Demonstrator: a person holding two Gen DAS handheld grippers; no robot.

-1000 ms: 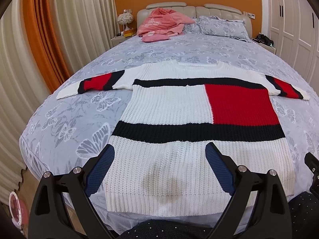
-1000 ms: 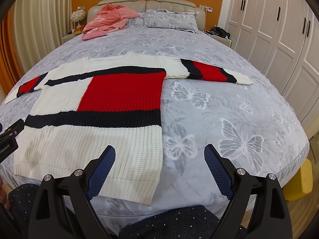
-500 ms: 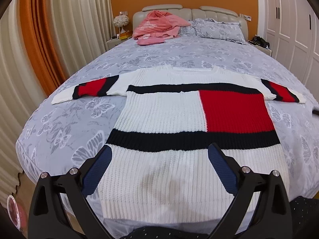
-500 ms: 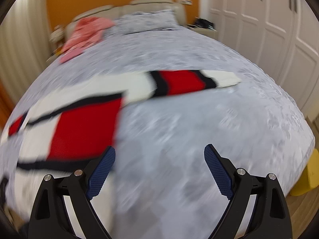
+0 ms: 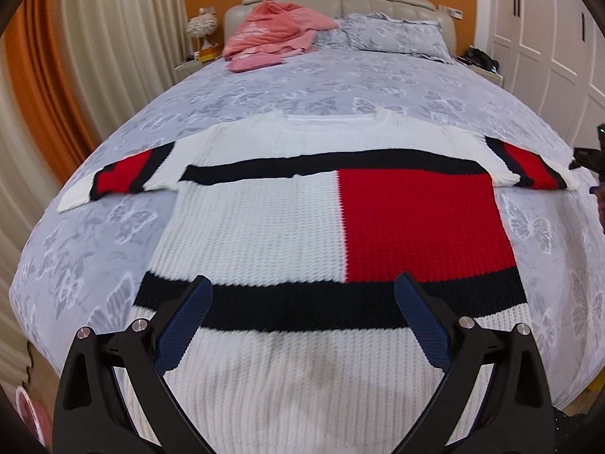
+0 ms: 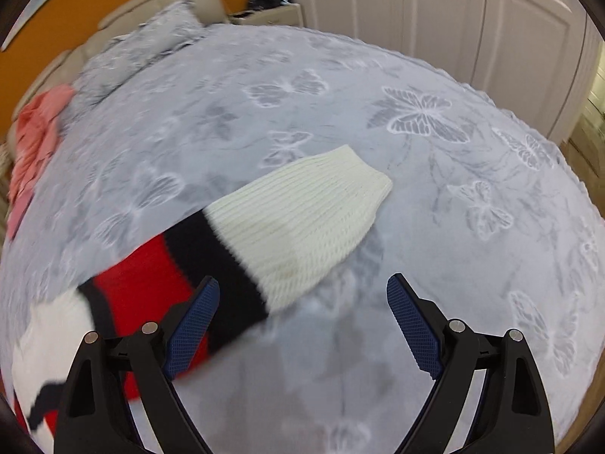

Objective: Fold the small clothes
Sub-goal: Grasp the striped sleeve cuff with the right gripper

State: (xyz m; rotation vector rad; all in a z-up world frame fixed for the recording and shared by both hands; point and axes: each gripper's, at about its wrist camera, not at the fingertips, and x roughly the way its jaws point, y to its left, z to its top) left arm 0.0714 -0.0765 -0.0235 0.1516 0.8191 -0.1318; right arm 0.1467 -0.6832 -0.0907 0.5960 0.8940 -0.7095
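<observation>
Since the earlier frame, the right gripper (image 6: 302, 321) has been swung to the sweater's (image 5: 302, 227) right cuff (image 6: 317, 204), near the bed's (image 5: 340, 87) right edge. Both claws are spread and empty; the left gripper (image 5: 302, 317) is held over the flat sweater's hem.

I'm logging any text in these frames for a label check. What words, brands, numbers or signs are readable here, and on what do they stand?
None can be read.
Pink garment by the headboard: faint pale marks, too small and blurred to read.
Sweater: plain colour blocks, no lettering.
Bedspread: butterfly pattern only.
Left gripper and right gripper: no visible markings.
</observation>
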